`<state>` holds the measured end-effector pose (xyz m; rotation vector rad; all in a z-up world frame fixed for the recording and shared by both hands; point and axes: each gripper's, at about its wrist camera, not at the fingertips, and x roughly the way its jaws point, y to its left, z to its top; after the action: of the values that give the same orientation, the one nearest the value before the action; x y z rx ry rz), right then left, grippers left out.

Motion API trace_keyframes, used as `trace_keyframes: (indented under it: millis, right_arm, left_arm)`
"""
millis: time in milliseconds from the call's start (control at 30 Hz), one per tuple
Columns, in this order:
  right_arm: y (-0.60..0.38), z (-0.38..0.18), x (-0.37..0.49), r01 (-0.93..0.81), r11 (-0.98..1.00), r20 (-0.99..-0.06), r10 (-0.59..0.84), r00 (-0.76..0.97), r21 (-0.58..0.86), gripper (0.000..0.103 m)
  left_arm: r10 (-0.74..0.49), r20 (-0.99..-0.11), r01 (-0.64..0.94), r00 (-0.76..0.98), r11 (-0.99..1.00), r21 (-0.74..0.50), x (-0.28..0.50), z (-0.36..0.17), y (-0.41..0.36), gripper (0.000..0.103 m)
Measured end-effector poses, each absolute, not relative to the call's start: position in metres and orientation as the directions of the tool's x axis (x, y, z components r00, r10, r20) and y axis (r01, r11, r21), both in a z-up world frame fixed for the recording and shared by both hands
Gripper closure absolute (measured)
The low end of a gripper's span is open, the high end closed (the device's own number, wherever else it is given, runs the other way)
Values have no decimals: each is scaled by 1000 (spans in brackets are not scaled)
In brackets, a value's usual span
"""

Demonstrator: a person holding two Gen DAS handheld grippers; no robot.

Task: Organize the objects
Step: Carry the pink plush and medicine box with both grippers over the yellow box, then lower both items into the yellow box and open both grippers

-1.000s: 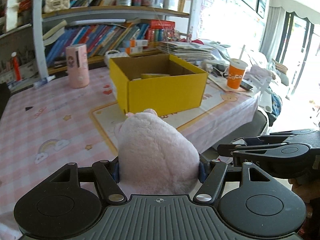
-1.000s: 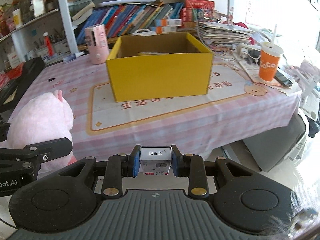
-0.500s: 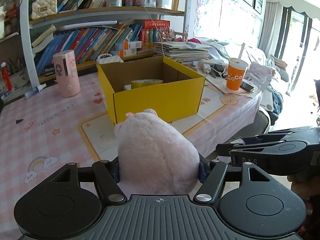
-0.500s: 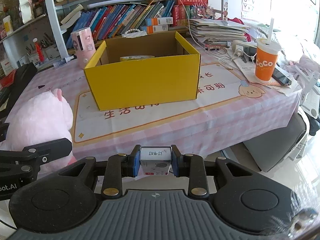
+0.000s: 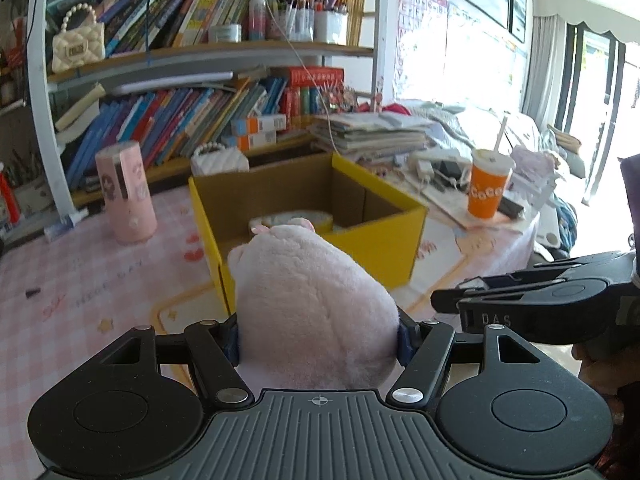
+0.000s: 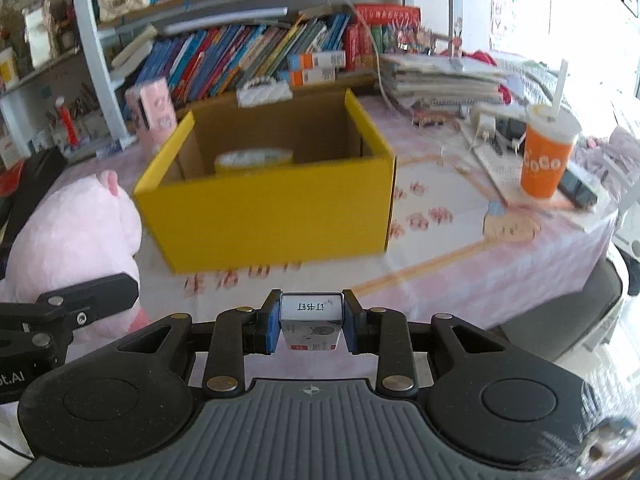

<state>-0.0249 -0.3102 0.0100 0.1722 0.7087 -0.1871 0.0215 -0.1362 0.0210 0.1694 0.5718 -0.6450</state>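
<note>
Clamping a pink plush toy [image 5: 312, 304], the left gripper [image 5: 319, 336] hovered before the yellow cardboard box [image 6: 272, 208]. The right gripper [image 6: 311, 326] pinched a small staple box [image 6: 311, 320]. Bookshelves [image 5: 192, 56] backed the pink checked counter [image 5: 80, 280].

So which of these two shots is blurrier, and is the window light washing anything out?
Right wrist view: motion blur smears the yellow box and the print on the tablecloth, while the small box in the right gripper stays sharp. Left wrist view: crisper overall, but the window is blown out white; the plush toy in the left gripper reads clearly.
</note>
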Motion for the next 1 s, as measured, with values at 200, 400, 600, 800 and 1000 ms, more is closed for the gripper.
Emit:
trace_keyframes:
  millis: [200, 400, 600, 800, 1000]
  right_arm:
    - [-336, 32, 6, 202, 976, -584, -120, 803, 77, 75]
    - [-351, 50, 43, 130, 991, -501, -104, 859, 17, 75]
    - [-361, 48, 79, 54, 996, -482, -79, 873, -64, 75]
    - [-364, 25, 108, -41, 992, -542, -29, 840, -116, 75]
    - [-366, 6, 126, -111, 985, -598, 11, 802, -131, 75]
  left_arm:
    - [-505, -506, 583, 699, 813, -7, 49, 35, -155, 35]
    - [-461, -475, 523, 749, 853, -3, 81, 45, -173, 35]
    - [-398, -484, 474, 780, 880, 40, 105, 41, -192, 35]
    - [-340, -539, 447, 771, 891, 77, 123, 24, -208, 35]
    - [-305, -585, 435, 752, 895, 93, 138, 9, -219, 34]
